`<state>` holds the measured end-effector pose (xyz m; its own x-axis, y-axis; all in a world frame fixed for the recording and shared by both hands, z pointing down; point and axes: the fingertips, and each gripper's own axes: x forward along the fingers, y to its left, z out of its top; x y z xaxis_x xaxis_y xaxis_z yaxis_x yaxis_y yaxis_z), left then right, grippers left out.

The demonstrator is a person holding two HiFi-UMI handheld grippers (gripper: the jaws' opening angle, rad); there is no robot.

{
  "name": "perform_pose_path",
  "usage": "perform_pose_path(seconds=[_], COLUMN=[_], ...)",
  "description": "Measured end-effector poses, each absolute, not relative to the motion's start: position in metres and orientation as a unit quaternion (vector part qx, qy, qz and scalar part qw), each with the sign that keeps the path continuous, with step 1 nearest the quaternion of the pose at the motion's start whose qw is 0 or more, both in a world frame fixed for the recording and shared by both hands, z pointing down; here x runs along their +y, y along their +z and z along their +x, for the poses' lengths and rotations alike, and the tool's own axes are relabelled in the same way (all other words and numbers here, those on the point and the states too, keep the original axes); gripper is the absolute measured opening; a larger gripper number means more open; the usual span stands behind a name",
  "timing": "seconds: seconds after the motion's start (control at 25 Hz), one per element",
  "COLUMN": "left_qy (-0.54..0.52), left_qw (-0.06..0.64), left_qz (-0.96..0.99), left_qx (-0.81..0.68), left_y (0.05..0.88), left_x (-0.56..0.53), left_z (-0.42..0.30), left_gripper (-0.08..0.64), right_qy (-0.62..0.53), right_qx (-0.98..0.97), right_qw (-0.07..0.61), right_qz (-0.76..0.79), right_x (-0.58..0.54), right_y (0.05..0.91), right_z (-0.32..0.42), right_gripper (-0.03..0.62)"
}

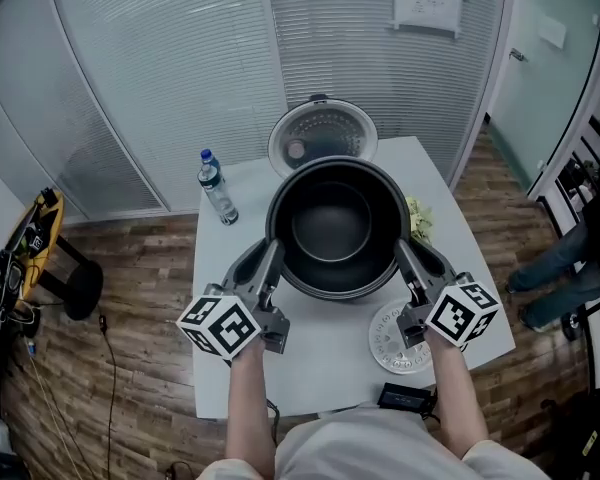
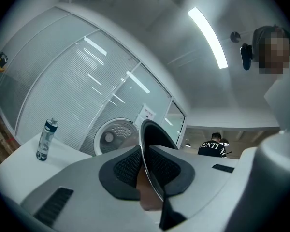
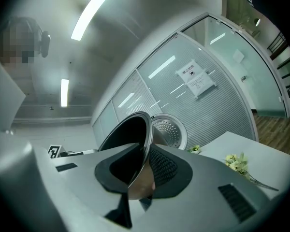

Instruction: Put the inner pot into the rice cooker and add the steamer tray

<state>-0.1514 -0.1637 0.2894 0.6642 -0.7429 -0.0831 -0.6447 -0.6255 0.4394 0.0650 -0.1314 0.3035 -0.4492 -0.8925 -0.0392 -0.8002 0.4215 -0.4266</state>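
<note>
Above the white tabletop (image 1: 320, 368), the black inner pot (image 1: 335, 226) hangs between the two claws, gripped by its rim on opposite sides. The left claw (image 1: 273, 258) is narrowed onto the rim's left edge, pads pinching the thin metal lip. The right claw (image 1: 407, 258) clamps the right edge the same way. Behind the pot stands the rice cooker (image 1: 322, 133), lid open (its body is hidden by the pot). A water bottle (image 1: 218, 188) stands at left. The perforated white steamer tray (image 1: 385, 343) lies flat by the right claw.
</note>
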Motion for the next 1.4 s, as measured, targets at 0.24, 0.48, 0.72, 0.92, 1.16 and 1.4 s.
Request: perform_pose_path(seconds=[0.24,0.48,0.72,0.92,1.16,1.4], left_qy=[-0.133,-0.127,-0.121,-0.114,-0.108,-0.102], left_qw=[0.201,0.212,0.227,0.246,0.263,0.28], left_qz=[0.889,0.885,0.88,0.874,0.867,0.861], left_qx=[-0.39,-0.394,-0.399,-0.404,-0.411,-0.413], left_y=[0.293,0.301,0.316,0.333,0.348,0.363], left_x=[-0.187,-0.21,-0.229,-0.238,-0.247,-0.253], left_z=[-0.141,-0.138,-0.134,-0.132,-0.138,-0.137], left_gripper=[0.051,0.051,0.051,0.051,0.051,0.051], right_qy=[-0.182,-0.208,-0.222,-0.239,-0.258,-0.275], right_qx=[0.836,0.833,0.833,0.83,0.827,0.821], right_qw=[0.117,0.116,0.11,0.103,0.096,0.092], right_qz=[-0.505,-0.5,-0.496,-0.493,-0.49,-0.492], right_x=[-0.156,-0.179,-0.199,-0.211,-0.218,-0.223], right_y=[0.305,0.316,0.328,0.342,0.357,0.369], right_z=[0.075,0.078,0.082,0.084,0.079,0.08], right_gripper=[0.072,0.074,0.074,0.074,0.074,0.074])
